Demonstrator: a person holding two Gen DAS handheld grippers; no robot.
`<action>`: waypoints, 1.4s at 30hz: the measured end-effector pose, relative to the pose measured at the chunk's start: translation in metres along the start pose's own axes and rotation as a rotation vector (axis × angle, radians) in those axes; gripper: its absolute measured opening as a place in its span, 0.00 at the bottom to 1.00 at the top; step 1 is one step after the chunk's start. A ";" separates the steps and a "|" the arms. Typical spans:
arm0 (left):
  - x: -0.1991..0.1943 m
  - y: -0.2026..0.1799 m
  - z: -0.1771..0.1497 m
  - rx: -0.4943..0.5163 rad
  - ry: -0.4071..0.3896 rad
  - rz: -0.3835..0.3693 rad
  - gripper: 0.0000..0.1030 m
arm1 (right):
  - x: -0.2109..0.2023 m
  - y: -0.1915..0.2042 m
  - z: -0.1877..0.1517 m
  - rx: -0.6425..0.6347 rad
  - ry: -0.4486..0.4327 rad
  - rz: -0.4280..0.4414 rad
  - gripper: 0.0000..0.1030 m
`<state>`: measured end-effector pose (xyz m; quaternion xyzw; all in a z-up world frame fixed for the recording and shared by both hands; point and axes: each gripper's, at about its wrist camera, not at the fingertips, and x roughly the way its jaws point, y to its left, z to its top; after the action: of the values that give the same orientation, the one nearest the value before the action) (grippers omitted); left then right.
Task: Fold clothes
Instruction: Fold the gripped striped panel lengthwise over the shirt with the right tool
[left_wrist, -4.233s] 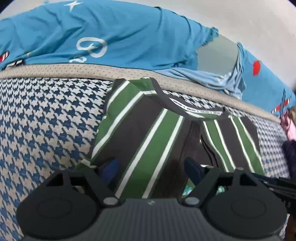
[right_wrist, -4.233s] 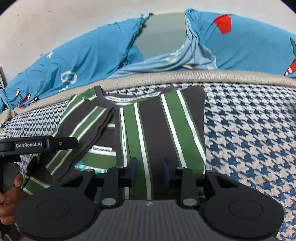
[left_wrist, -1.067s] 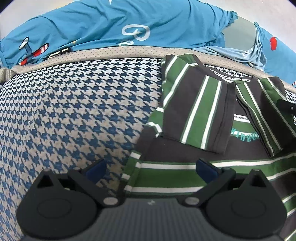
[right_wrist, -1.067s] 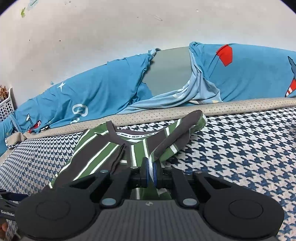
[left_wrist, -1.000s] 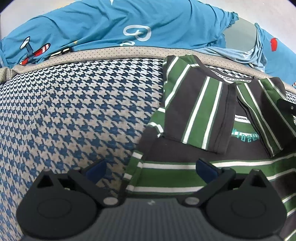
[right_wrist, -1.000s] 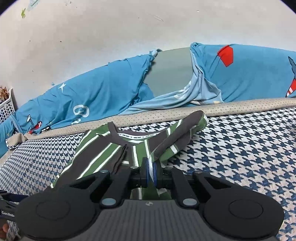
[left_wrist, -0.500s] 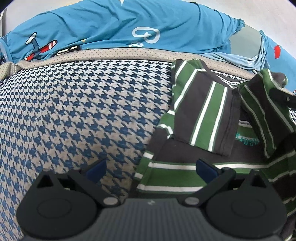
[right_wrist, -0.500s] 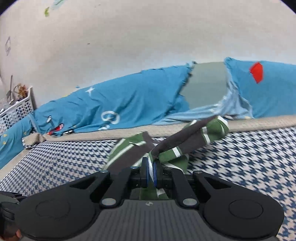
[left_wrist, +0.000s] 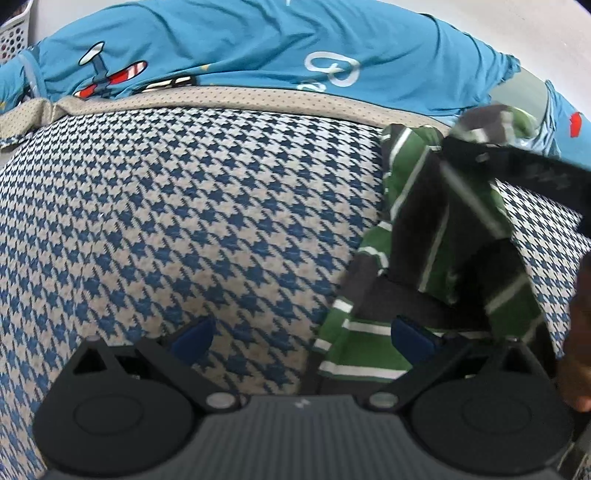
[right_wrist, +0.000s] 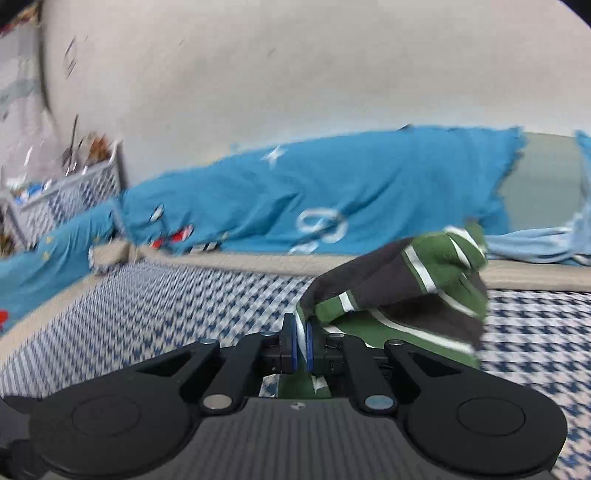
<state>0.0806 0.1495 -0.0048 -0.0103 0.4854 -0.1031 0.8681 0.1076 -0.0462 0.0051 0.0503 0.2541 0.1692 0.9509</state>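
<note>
Green, dark grey and white stripes: that's the shirt (left_wrist: 436, 236), and it's being held up off the bed (left_wrist: 184, 221) at one side. In the right wrist view the right tool (right_wrist: 300, 341) is clenched on a bit of the shirt (right_wrist: 406, 291), with fabric being pinched between the two blue-rimmed pads (right_wrist: 293, 343) and the rest bunched up just past them, kinda draped to the right. The picture is pretty blurry there, so which part of the shirt is being gripped can't really be told.

In the left wrist view the left tool (left_wrist: 301, 338) is being held wide open, nothing between its blue fingertips (left_wrist: 192, 338). Its right fingertip is sitting over the shirt's lower striped edge, the left one over bare houndstooth cover; whether either is actually touching can't be told. The right tool (left_wrist: 476, 151) is being seen there as a dark bar up at the right, with shirt fabric hanging down from it onto the part lying flat. A hand (left_wrist: 576, 332) is being shown at the far right edge.

Behind the bed, a blue sheet (right_wrist: 332, 199) with plane prints is being draped along the wall (right_wrist: 295, 74), and a white basket (right_wrist: 70, 192) of stuff is sitting at the far left.
</note>
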 end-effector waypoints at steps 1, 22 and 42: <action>0.000 0.003 0.000 -0.006 0.003 0.001 1.00 | 0.008 0.003 -0.002 -0.014 0.019 -0.007 0.07; -0.002 -0.006 -0.003 0.015 -0.012 0.017 1.00 | -0.031 -0.021 -0.013 0.043 0.113 -0.030 0.18; -0.006 -0.038 -0.044 0.142 0.008 0.048 1.00 | -0.111 -0.045 -0.061 0.106 0.179 -0.105 0.27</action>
<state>0.0342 0.1172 -0.0187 0.0632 0.4804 -0.1166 0.8670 0.0003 -0.1269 -0.0037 0.0719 0.3489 0.1095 0.9280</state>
